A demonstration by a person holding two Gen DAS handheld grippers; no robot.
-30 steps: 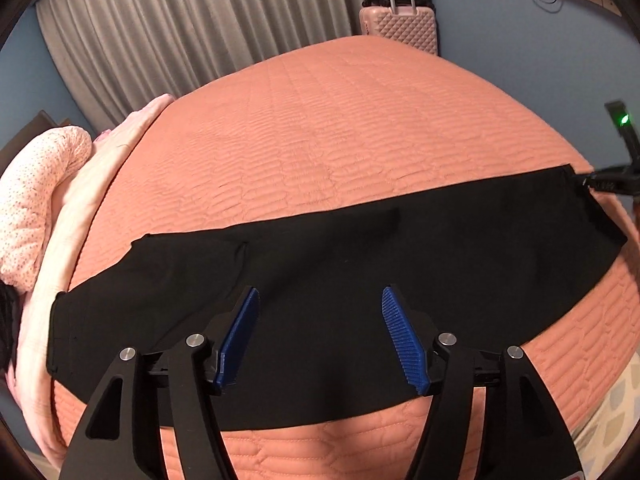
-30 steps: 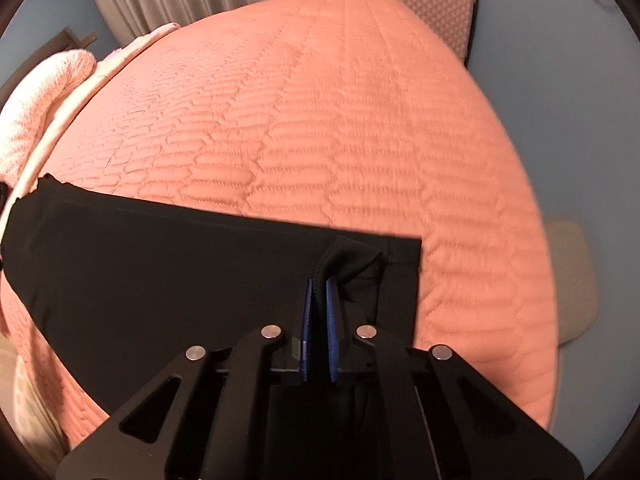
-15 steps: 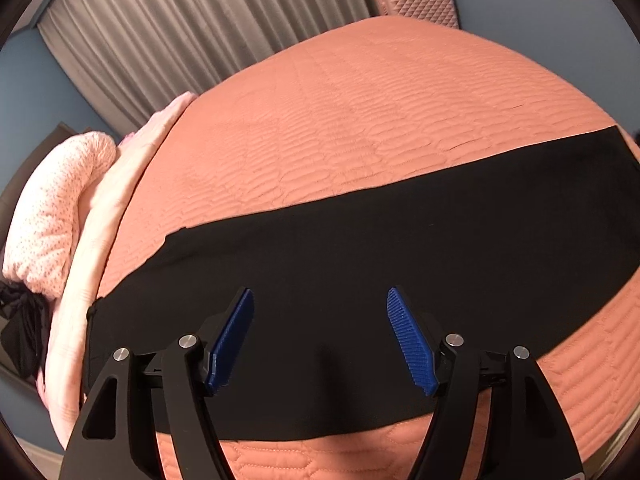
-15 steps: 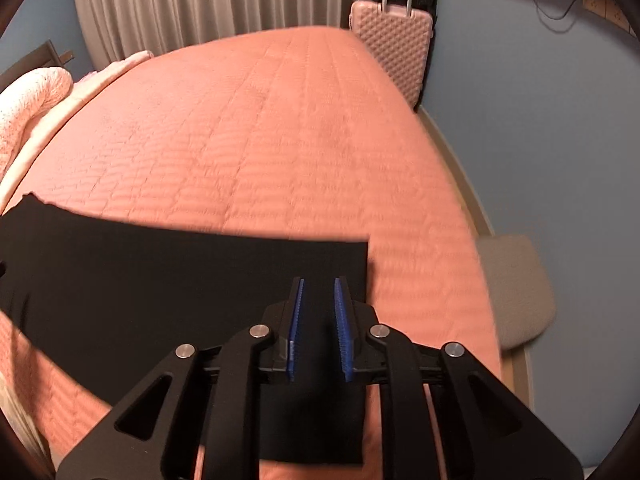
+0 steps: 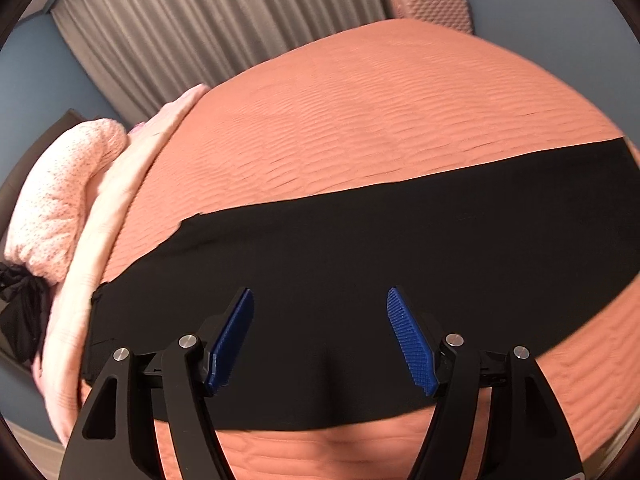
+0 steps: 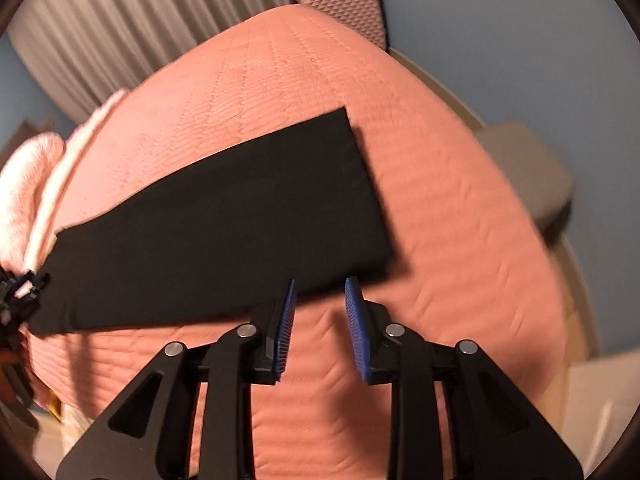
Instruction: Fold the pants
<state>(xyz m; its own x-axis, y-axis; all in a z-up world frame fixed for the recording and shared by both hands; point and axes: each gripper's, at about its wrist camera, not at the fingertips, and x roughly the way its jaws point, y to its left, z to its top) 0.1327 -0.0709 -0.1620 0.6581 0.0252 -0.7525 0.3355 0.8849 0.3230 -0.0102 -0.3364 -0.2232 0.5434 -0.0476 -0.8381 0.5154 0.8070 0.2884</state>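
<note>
The black pants [image 5: 400, 248] lie flat in a long strip across the near part of the orange quilted bed [image 5: 380, 112]. My left gripper [image 5: 320, 300] is wide open and empty, hovering above the pants near their near edge. In the right wrist view the pants [image 6: 224, 224] show as a flat dark band with a square leg end at the right. My right gripper [image 6: 320, 292] is partly open and empty, just off the pants' near edge, above bare quilt [image 6: 440, 240].
Pink pillows and a folded blanket [image 5: 68, 200] sit at the bed's left end. A pink suitcase [image 5: 432, 8] stands by grey curtains [image 5: 200, 36] at the far side. A grey stool [image 6: 528, 168] stands right of the bed. The left gripper's black body [image 6: 20, 292] shows at the left edge.
My right gripper let go of the pants' leg end, opened and drew back and up; the lifted fold now lies flat. My left gripper stayed open and rose slightly.
</note>
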